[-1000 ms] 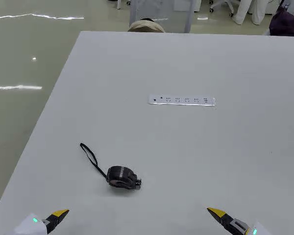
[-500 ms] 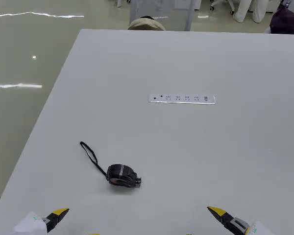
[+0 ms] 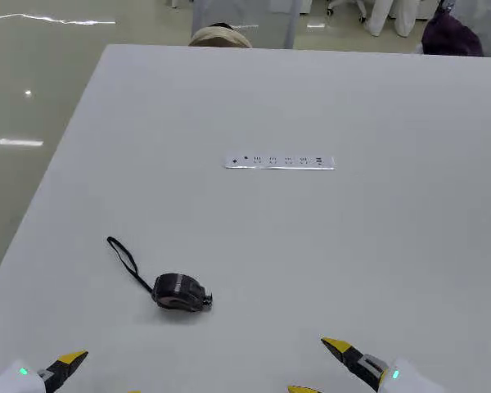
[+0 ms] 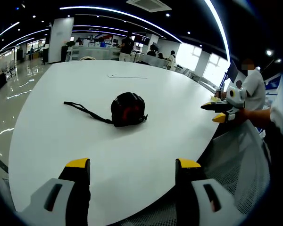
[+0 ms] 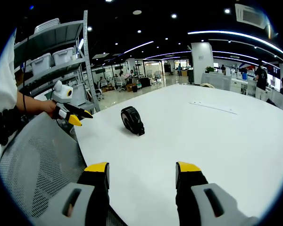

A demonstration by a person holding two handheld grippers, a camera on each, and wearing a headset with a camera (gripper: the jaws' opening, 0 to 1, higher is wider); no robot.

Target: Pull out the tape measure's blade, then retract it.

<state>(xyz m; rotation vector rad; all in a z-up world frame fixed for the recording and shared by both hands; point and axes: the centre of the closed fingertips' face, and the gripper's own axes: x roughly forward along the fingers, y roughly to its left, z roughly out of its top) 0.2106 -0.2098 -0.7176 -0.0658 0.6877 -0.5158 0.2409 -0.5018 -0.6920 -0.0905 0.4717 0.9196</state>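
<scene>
Tape measure (image 3: 180,292) | apart, ahead of left gripper (image 4: 133,163) and right gripper (image 5: 142,166) | both wide, empty

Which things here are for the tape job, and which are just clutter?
Job: tape measure with its strap; left gripper and right gripper, both open.
Lying about: power strip, farther back on the table.
</scene>
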